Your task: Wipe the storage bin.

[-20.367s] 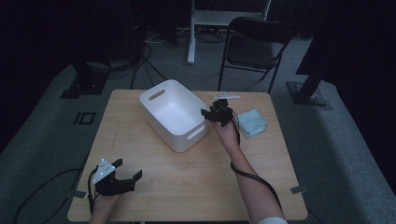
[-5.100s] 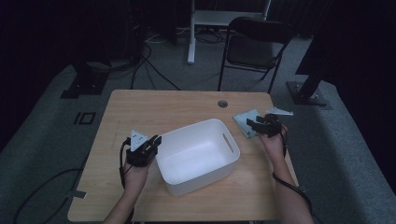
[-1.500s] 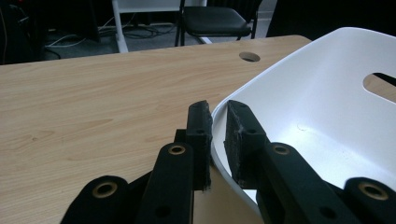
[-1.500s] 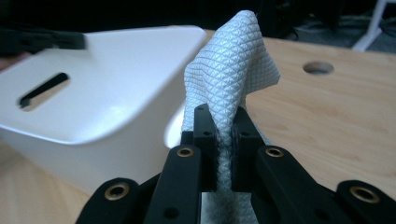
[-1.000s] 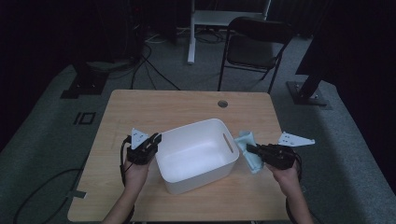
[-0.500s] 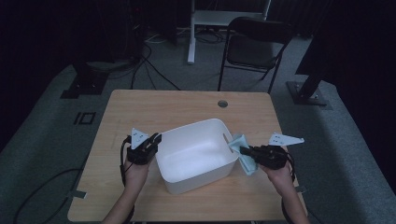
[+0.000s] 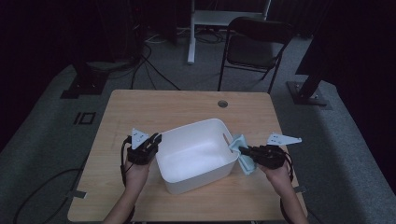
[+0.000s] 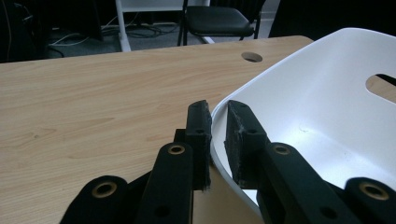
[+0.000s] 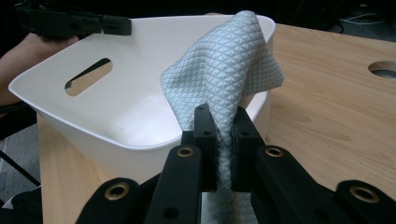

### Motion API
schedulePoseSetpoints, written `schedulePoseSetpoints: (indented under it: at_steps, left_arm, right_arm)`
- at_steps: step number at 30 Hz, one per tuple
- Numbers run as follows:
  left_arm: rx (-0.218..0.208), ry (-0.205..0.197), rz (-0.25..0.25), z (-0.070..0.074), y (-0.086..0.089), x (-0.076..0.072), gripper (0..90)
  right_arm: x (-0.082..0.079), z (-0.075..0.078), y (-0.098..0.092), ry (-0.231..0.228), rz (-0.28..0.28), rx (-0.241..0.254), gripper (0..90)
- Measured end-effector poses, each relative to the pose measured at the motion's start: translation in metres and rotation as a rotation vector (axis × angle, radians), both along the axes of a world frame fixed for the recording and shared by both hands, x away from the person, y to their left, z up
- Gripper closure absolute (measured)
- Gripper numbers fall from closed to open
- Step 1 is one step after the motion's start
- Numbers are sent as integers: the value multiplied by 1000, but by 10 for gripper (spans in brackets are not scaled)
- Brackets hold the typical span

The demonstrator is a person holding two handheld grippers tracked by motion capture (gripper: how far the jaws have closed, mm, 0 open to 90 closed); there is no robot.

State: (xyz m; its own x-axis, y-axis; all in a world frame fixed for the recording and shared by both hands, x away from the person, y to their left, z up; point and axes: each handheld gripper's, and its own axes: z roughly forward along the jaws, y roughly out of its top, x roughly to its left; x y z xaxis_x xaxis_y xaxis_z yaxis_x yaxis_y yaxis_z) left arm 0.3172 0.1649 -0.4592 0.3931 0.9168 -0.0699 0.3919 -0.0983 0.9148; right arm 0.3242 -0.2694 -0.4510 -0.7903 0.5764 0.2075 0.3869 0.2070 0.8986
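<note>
A white plastic bin [image 7: 198, 125] stands on the wooden table, turned at an angle. My left gripper [image 7: 155, 139] is shut on its left rim, and in the left gripper view the jaws straddle the thin white wall [image 8: 327, 93]. My right gripper [image 7: 243, 150] is shut on a light blue quilted cloth [image 7: 243, 162] just off the bin's right end. From the right gripper view the cloth [image 9: 224, 65] stands up from between the jaws and leans over the bin's rim [image 9: 140, 142]. The bin holds nothing that I can see.
The wooden table [image 7: 140, 107] has a round cable hole [image 7: 222, 103] near its far edge. A black folding chair [image 7: 254, 46] and a white stand [image 7: 191, 32] are on the floor beyond. Cables run over the grey floor at the left.
My right gripper has carried the cloth leftwards up to the bin's right rim. The left gripper and the bin have stayed where they were.
</note>
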Motion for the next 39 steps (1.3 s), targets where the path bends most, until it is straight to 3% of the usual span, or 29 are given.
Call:
schedulePoseSetpoints:
  at_steps: [18,22,25,27,29,36,39]
  left_arm:
    - [-2,1,9,0,-1,-1,801]
    - [-1,2,8,0,-1,-1,801]
    - [2,2,3,0,-1,0,801]
    - [2,2,2,0,-1,0,800]
    - [1,3,1,0,-1,0,801]
    - [2,2,8,0,-2,0,801]
    - [3,2,4,0,-2,0,801]
  right_arm:
    - [8,-11,5,27,-31,8,847]
    - [13,-23,12,53,-48,-65,847]
    - [15,-22,10,53,-38,-55,847]
    - [14,-14,6,38,-32,-6,846]
    - [14,-9,5,21,-21,2,847]
    - [24,-22,12,66,-16,-37,848]
    - [25,-20,12,65,-15,-38,848]
